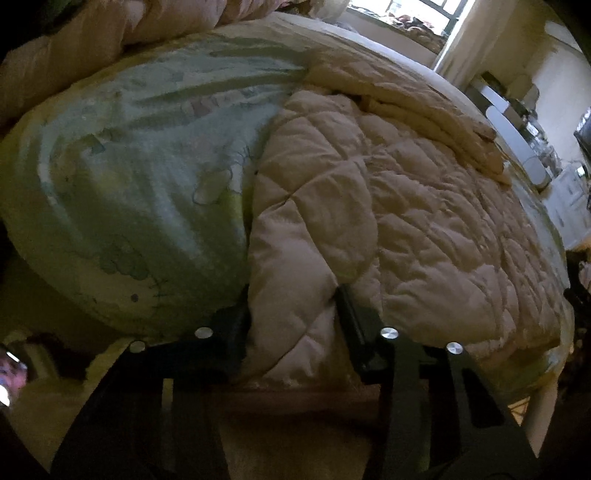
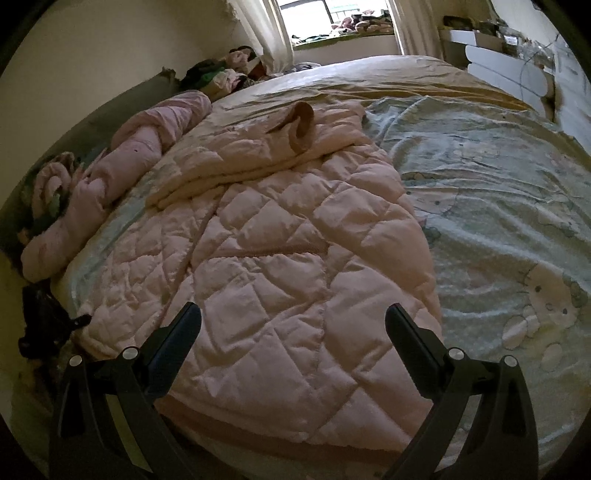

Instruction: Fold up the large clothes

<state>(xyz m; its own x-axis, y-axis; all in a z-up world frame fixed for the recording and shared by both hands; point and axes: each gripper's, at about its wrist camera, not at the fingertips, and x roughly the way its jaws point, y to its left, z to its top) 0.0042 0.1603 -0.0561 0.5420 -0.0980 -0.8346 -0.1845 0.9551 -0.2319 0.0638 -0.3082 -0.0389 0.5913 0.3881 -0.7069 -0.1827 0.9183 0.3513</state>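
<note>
Pink quilted coat point(image 2: 280, 258) spread on the bed point(image 2: 498, 206), hem nearest. Left tongs point(image 1: 293, 314) clamped on a hem corner fold; right tongs point(image 2: 293, 332) apart above the hem. Judged best: seize the opposite corner equally deep, then lift both evenly.

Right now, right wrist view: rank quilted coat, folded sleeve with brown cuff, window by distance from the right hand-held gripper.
1. quilted coat, directly under the right hand-held gripper, near edge of bed.
2. folded sleeve with brown cuff, mid-bed, lying across the coat's top.
3. window, far wall beyond the bed.
</note>
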